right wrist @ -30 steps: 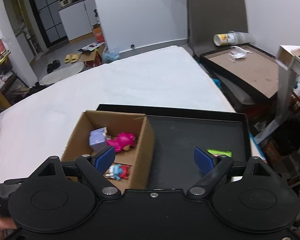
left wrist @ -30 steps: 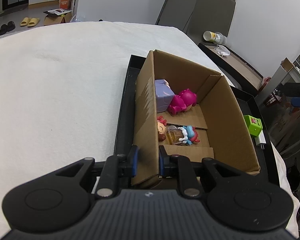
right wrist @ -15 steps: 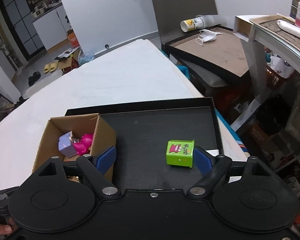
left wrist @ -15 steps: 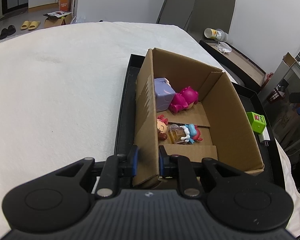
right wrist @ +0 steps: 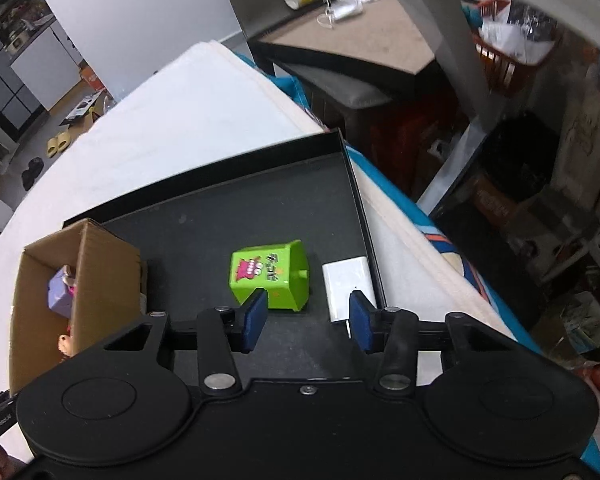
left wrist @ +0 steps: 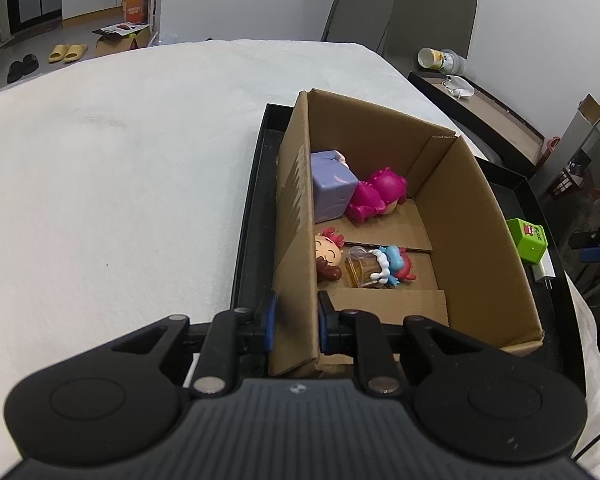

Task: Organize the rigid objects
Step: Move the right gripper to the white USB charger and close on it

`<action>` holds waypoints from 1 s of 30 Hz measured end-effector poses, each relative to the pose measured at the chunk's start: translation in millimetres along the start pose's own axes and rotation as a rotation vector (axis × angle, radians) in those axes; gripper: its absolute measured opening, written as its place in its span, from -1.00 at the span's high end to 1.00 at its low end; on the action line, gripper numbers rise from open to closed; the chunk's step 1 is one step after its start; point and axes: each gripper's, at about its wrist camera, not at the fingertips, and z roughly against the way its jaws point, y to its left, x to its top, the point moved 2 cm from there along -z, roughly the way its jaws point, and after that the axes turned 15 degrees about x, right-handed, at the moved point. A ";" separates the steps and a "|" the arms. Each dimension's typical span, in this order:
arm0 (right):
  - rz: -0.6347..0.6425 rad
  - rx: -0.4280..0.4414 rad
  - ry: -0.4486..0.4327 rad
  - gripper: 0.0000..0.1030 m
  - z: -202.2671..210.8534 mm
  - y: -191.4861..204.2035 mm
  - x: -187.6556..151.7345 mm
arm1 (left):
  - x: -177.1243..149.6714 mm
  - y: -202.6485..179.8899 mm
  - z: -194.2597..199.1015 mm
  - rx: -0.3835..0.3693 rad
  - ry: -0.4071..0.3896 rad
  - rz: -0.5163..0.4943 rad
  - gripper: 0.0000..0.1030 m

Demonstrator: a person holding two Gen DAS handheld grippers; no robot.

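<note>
- Cardboard box (left wrist: 472,216) is sitting at the left end of the black tray (right wrist: 228,216), which is lying on a white-covered table (left wrist: 120,184).
- I am holding the left gripper (left wrist: 294,320) pinched on the box's near-left wall; one blue pad is pressing the outside face, the other the inside face.
- Inside the box I am seeing a lilac cube toy (left wrist: 332,190) at the far left, touching a magenta dinosaur figure (left wrist: 374,196) lying beside it.
- Nearer the gripper, a small doll with a red-tufted head (left wrist: 328,254) is lying against the left wall, just beside a clear amber piece with a blue-and-white figure (left wrist: 380,266).
- I am bringing the right gripper (right wrist: 306,318) over the open tray floor; its jaws are closing and are not pressing on anything yet.
- Green toy box (right wrist: 270,276) with a cartoon face is resting on the tray just beyond the right gripper's left pad (right wrist: 254,318), partly overlapped by it in the view; I cannot tell whether they are touching.
- White charger block (right wrist: 348,286) is lying just right of the green toy box, near the tray's right rim, just beyond the right pad.
</note>
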 end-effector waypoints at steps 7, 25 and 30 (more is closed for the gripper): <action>0.023 -0.037 0.011 0.13 -19.3 -12.6 1.7 | 1.0 -3.4 -5.3 0.021 0.015 -0.007 0.64; 0.121 -0.147 0.072 0.29 -54.7 -15.0 -5.4 | 0.8 -10.2 -9.4 0.050 0.028 -0.024 0.64; 0.187 -0.200 0.100 0.29 -65.6 -8.2 -11.5 | 1.3 -9.6 -9.7 0.043 0.030 -0.021 0.64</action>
